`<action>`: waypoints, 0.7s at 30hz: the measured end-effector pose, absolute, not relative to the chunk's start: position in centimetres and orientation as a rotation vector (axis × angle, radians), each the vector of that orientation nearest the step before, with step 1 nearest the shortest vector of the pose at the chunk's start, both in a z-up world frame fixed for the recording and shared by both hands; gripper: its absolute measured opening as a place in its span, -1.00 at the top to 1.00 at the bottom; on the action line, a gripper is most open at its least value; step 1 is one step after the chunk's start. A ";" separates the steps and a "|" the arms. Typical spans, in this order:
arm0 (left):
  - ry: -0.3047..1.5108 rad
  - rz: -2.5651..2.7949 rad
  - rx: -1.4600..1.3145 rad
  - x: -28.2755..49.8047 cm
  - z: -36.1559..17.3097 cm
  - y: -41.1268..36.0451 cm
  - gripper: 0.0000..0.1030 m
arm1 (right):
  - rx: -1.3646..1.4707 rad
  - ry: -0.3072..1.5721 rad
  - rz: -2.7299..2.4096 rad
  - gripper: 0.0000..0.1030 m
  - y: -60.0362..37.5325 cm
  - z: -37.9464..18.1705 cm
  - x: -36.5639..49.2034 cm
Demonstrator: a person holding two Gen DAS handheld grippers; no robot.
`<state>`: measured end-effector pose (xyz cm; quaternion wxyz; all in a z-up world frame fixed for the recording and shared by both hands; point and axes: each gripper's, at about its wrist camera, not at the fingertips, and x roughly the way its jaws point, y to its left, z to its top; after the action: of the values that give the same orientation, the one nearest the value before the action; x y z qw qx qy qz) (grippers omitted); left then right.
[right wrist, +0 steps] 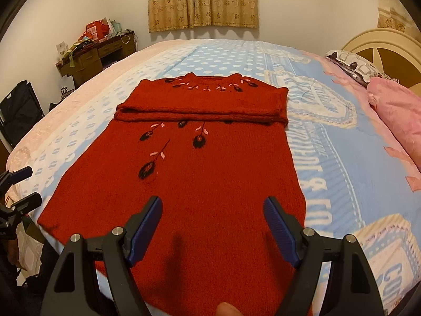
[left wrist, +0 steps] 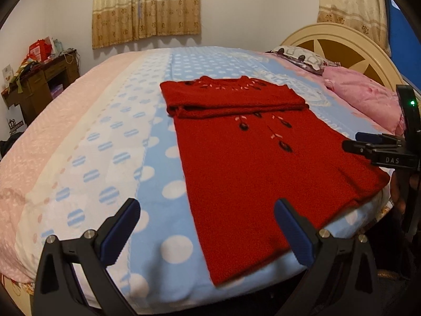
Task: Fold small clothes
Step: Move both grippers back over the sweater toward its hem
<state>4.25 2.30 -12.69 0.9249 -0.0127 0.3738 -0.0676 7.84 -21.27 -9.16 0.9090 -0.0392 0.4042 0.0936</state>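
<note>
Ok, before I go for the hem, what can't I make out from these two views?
- Red sweater hem: right wrist view, cut off by the bottom edge and hidden behind the right tongs.
- Sleeves folded across the chest: how many layers lie under them, too hard to tell in either view.
- Clutter on the wooden desk: too small, warped by the fisheye.

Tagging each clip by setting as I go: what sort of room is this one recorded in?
A home bedroom, almost certainly. A bed with a blue polka-dot blanket fills the view, with a cream headboard and pink pillow at one end. Curtains hang on the far wall beside a cluttered wooden desk.
</note>
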 end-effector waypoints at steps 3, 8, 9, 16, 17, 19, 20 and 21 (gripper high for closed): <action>0.794 -0.136 -0.052 4.2 -13.4 2.5 -1.00 | -0.080 0.836 0.187 -0.55 -21.6 -9.3 6.9; 0.838 -0.148 -0.103 4.1 -14.6 2.8 -1.00 | -0.074 0.857 0.175 -0.55 -22.4 -10.0 5.4; 0.848 -0.159 -0.116 4.1 -14.8 2.7 -1.00 | -0.077 0.861 0.172 -0.55 -22.5 -10.2 5.3; 0.906 -0.211 -0.167 4.1 -15.9 2.2 -0.73 | -0.064 0.866 0.150 -0.55 -23.6 -10.7 4.6; 0.906 -0.209 -0.167 4.0 -15.9 2.2 -0.73 | -0.062 0.864 0.149 -0.55 -23.7 -10.6 4.5; 0.900 -0.211 -0.172 3.9 -15.8 2.2 -0.72 | -0.058 0.861 0.145 -0.55 -23.9 -10.6 4.4; 0.900 -0.211 -0.178 3.9 -15.8 2.3 -0.71 | -0.058 0.858 0.142 -0.55 -23.9 -10.6 4.4; 0.901 -0.209 -0.180 3.9 -15.8 2.4 -0.66 | -0.060 0.855 0.139 -0.55 -23.9 -10.5 4.4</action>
<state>3.88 2.35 -15.83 0.8911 -0.0868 0.4339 -0.1009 4.36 -23.94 -10.54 0.9073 -0.0289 0.4140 0.0673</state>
